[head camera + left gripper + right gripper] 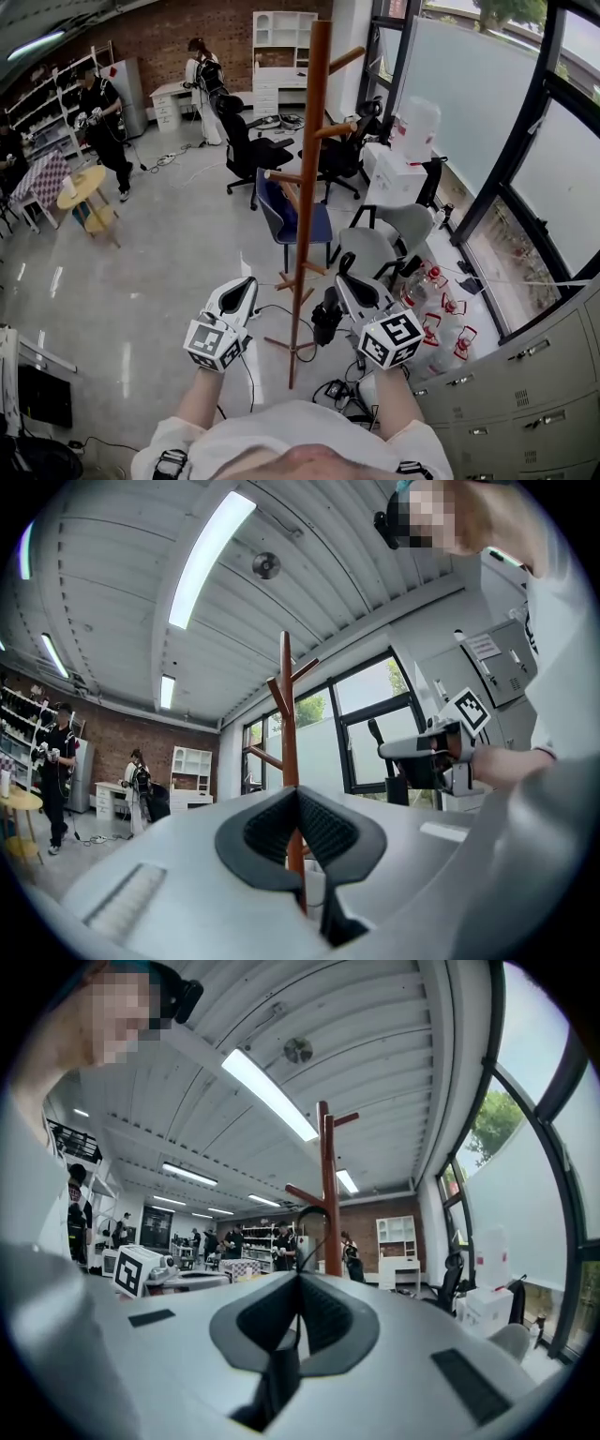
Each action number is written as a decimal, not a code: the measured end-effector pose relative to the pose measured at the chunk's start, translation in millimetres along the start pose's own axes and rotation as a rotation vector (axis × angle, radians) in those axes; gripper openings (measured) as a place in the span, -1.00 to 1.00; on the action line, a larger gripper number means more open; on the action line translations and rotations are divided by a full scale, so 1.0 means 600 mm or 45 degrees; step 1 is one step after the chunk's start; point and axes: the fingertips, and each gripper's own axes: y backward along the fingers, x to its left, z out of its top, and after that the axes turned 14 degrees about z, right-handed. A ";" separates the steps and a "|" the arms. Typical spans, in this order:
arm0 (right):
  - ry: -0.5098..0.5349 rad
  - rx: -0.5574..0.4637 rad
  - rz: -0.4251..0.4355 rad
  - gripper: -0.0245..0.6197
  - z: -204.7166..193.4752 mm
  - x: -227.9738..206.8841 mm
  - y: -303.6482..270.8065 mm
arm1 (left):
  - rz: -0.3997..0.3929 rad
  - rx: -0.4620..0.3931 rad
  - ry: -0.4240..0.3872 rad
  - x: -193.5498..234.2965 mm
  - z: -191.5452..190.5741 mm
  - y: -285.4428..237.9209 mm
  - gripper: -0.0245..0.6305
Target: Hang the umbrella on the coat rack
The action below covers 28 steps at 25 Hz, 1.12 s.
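The left gripper [298, 797] has its jaws pressed together with nothing between them; past their tips there is only the brown pole of the coat rack [307, 169]. The right gripper [300, 1281] is clamped narrow on the black umbrella [326, 321] - its folded body drops down between the pads and a thin strap loop [309, 1215] arcs up from the tips. In the head view both grippers are low and near the person, one on either side of the pole, and the umbrella sits just right of the pole, not on any peg [336, 129].

On the floor to the right, by the window, lies a cluster of red-capped bottles [439, 309]. Farther along that wall a white dispenser [394, 178] carries a big pale jug [415, 127] on top. The grey cabinet [525, 375] at near right has every drawer closed - what is inside cannot be seen. A blue chair [281, 220] stands just behind the rack.
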 end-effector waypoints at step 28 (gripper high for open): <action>0.258 -0.182 0.220 -0.89 0.323 -0.097 -0.067 | 0.067 -0.119 -0.138 0.046 0.117 -0.055 -0.90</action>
